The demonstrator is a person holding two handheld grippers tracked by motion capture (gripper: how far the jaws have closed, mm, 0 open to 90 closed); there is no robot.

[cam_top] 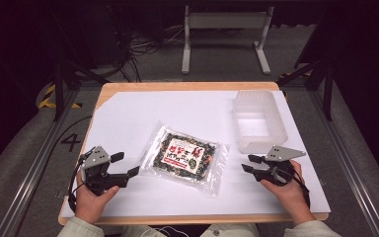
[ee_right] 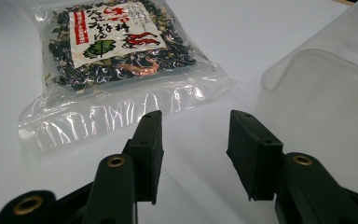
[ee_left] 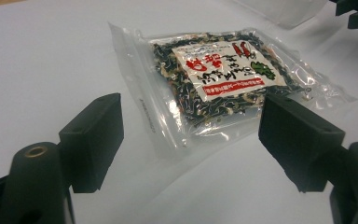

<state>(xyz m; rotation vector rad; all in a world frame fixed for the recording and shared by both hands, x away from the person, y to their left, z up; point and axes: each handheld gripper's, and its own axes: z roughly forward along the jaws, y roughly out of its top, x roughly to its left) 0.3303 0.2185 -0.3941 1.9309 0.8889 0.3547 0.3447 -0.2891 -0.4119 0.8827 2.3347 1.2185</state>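
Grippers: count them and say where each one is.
2. The left gripper sits left of the food packet; the right gripper sits right of it, before the plastic tub. Both open.

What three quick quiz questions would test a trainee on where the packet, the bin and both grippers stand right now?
1. True or false: the packet lies inside the bin.
2. Which gripper is nearer the bin: A) left gripper B) right gripper?
3. Is either gripper holding anything?

Key:
1. False. It lies flat on the white sheet, apart from the bin.
2. B.
3. No. Both stand open with nothing between the jaws, one on each side of the packet.
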